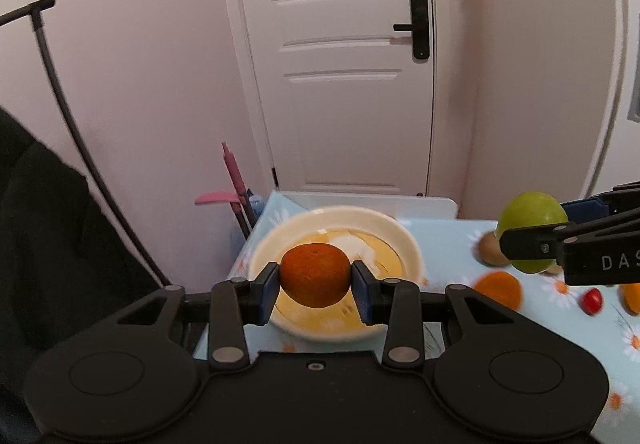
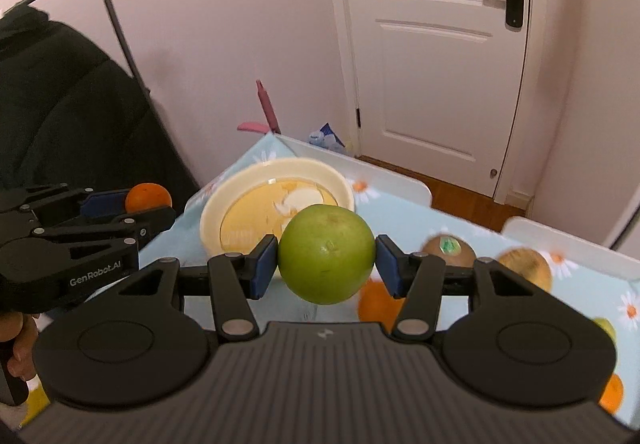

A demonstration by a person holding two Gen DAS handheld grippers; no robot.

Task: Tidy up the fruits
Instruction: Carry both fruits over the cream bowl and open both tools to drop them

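My left gripper (image 1: 315, 278) is shut on an orange (image 1: 315, 274) and holds it in the air above the near side of a cream plate (image 1: 404, 234) on the table. My right gripper (image 2: 327, 264) is shut on a green apple (image 2: 327, 259) and holds it above the table, to the right of the plate (image 2: 224, 196). The apple also shows in the left wrist view (image 1: 532, 214). The orange also shows in the right wrist view (image 2: 147, 197).
The table has a pale blue daisy-print cloth (image 2: 404, 212). On it lie a kiwi (image 2: 450, 249), a brown round fruit (image 2: 528, 267), oranges (image 1: 498, 290) and a small red fruit (image 1: 592, 301). A white door (image 1: 344, 64) stands behind. A black coat (image 2: 72, 100) hangs at left.
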